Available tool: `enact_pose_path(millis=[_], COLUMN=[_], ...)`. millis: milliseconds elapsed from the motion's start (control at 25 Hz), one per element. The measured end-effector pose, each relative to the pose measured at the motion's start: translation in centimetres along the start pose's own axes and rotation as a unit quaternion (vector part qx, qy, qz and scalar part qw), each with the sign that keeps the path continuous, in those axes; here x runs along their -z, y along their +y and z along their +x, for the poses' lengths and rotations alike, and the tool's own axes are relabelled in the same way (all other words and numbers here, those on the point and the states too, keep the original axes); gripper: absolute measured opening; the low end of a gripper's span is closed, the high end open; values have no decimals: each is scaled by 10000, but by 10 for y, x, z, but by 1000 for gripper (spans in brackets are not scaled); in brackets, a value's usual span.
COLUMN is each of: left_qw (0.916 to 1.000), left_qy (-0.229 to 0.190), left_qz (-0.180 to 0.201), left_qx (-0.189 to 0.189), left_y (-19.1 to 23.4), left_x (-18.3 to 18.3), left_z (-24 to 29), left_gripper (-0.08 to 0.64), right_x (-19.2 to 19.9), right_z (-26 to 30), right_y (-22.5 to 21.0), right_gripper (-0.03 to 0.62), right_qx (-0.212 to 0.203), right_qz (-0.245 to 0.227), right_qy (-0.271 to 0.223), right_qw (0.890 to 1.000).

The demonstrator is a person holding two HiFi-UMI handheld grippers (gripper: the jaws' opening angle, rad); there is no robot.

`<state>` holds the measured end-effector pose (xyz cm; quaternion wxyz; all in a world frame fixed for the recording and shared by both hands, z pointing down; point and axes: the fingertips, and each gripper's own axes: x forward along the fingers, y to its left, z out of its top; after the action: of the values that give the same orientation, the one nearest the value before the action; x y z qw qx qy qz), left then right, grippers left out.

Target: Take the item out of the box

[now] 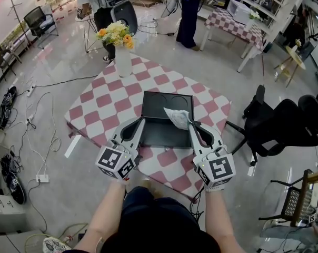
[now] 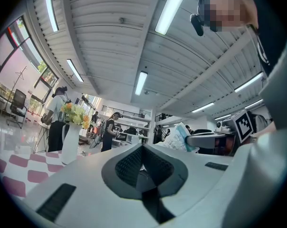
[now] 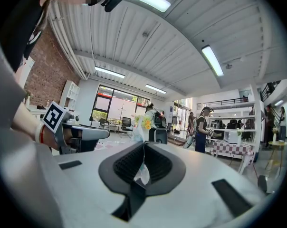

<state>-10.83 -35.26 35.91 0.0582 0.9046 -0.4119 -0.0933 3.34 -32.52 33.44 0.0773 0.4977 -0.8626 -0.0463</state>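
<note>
White packet (image 1: pixel 177 117): crinkled and printed, held up over the open box, just right of centre in the head view. One edge is pinched and the rest hangs free toward the left.
Right gripper (image 1: pixel 189 121): jaws pressed together on the packet's thin edge. Its own view shows a sliver of the packet caught between them.
Left gripper (image 1: pixel 141 120): jaws closed together, with nothing seen between them in its own view. Its tip is at the box's left wall, and whether it touches cannot be told.
Black box (image 1: pixel 159 136): lies open at the middle of the table, between the two grippers. Its far half shows two round hollows.
Table (image 1: pixel 106 104): covered in a red-and-white chequered cloth, with one corner pointing toward the bottom of the frame.
Vase (image 1: pixel 123 61): white and upright at the table's far corner, upper left of the box and well apart from it, holding yellow and orange flowers.
Office chair (image 1: pixel 285 123): black, on the floor at the right of the frame.
Standing person (image 1: pixel 189 9): in dark clothes at the top centre, beside a second chequered table.
</note>
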Motion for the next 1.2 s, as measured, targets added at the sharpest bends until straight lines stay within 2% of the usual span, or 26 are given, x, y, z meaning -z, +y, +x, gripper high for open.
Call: enact_pose_path(millis=[1200], left_qw=[10000], left_qy=[-32], left_qz=[21], left_qx=[-72], left_y=[15], left_x=[-1], left_z=[0], left_gripper=[8], right_x=[3], right_z=[10], right_y=[1], right_gripper=[6], right_qx=[-11], right_qz=[11], right_qy=[-15], right_qw=[10000])
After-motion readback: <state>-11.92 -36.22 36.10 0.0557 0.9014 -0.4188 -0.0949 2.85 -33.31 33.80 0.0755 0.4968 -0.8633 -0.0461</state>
